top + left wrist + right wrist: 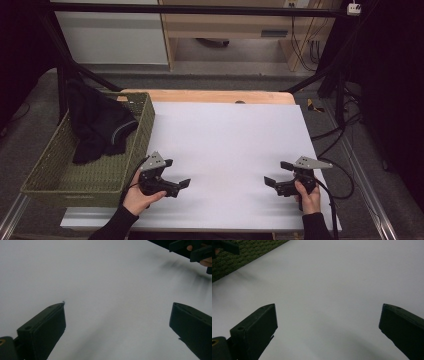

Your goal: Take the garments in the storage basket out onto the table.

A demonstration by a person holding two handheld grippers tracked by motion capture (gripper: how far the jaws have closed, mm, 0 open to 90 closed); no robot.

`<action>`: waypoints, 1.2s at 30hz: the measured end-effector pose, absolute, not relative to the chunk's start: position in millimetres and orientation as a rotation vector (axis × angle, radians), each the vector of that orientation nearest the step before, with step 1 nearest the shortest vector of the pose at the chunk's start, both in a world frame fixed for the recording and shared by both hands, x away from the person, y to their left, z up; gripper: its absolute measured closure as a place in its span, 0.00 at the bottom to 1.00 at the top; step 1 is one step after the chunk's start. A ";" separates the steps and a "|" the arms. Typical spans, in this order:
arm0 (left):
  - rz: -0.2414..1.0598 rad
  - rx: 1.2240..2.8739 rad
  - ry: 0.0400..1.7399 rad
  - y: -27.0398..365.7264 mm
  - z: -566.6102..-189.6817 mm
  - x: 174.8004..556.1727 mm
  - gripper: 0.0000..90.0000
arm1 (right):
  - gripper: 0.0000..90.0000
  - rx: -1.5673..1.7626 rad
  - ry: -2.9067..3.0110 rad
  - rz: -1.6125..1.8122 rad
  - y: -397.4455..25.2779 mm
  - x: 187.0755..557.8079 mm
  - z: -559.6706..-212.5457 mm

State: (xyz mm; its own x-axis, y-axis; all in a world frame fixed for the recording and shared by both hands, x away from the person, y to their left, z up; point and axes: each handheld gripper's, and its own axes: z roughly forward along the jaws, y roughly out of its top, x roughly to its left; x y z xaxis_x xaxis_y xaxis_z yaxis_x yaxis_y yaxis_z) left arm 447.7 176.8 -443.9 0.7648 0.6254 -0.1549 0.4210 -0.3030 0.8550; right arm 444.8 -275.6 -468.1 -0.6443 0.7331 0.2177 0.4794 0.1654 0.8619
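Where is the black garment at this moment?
In the high view, the black garment lies in the far part of the green woven basket at the table's left side, draped over its far rim, beyond the left tool.

A white sheet (230, 150) covers most of a wooden table (210, 96), whose bare edge shows along the far side. Behind the table, a pale cabinet (112, 37) stands on the grey floor (225, 80) next to a wooden desk frame (230, 25), with cables (305, 47) hanging at the right. Black frame bars (200, 9) run across the top and slant down on both sides.
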 end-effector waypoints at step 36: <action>0.376 1.903 0.817 211.3 -367.4 446.8 0.00 | 0.03 1.174 2.194 1.460 -275.6 445.3 -468.0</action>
State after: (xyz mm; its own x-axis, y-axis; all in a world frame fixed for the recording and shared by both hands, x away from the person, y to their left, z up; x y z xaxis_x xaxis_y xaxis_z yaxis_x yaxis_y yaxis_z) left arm 446.8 211.3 -367.4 0.7243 0.6835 -0.0903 0.3757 -0.2815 0.8830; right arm 445.3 -275.6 -468.0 -0.6414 0.7372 0.2122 0.4805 0.1704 0.8603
